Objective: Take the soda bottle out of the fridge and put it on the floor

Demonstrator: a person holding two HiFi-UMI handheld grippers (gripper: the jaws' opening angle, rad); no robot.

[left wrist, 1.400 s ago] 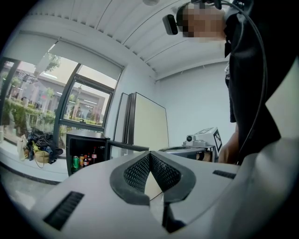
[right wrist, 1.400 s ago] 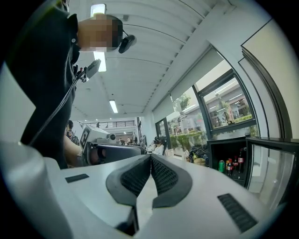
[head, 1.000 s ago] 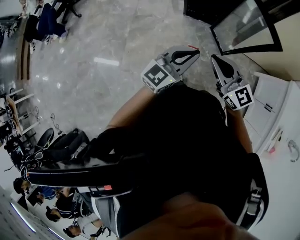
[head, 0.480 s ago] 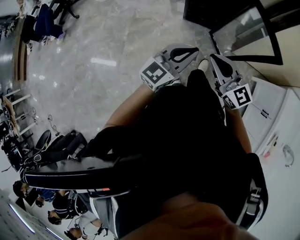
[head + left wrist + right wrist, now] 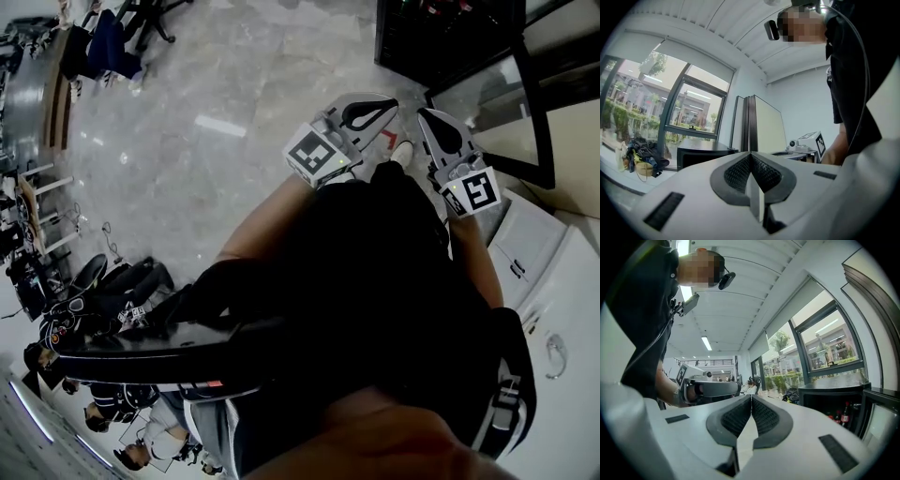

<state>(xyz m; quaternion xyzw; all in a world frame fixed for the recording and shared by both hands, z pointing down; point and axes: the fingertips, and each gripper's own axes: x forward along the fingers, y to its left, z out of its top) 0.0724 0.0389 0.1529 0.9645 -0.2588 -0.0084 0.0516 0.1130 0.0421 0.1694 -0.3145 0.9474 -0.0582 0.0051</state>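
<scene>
A low black fridge (image 5: 441, 37) stands at the top right of the head view, its glass door (image 5: 497, 103) swung open. In the right gripper view, red-labelled soda bottles (image 5: 843, 414) show inside the fridge (image 5: 829, 397), well ahead of the jaws. My left gripper (image 5: 386, 105) and right gripper (image 5: 428, 120) are held side by side in front of my body, over the marble floor and short of the fridge. Both are shut with nothing between the pads (image 5: 759, 171) (image 5: 761, 416). Each gripper shows in the other's view: the right gripper (image 5: 808, 143) and the left gripper (image 5: 712, 387).
A white cabinet with a counter (image 5: 553, 281) runs along the right. My shoe (image 5: 403, 152) shows between the grippers. Several people sit at the lower left (image 5: 122, 412), and office chairs (image 5: 103, 42) stand at the far left. Large windows (image 5: 651, 108) rise behind the fridge.
The fridge and its open door have come further into the head view as I step toward them. Both grippers keep their place in front of me and stay shut.
</scene>
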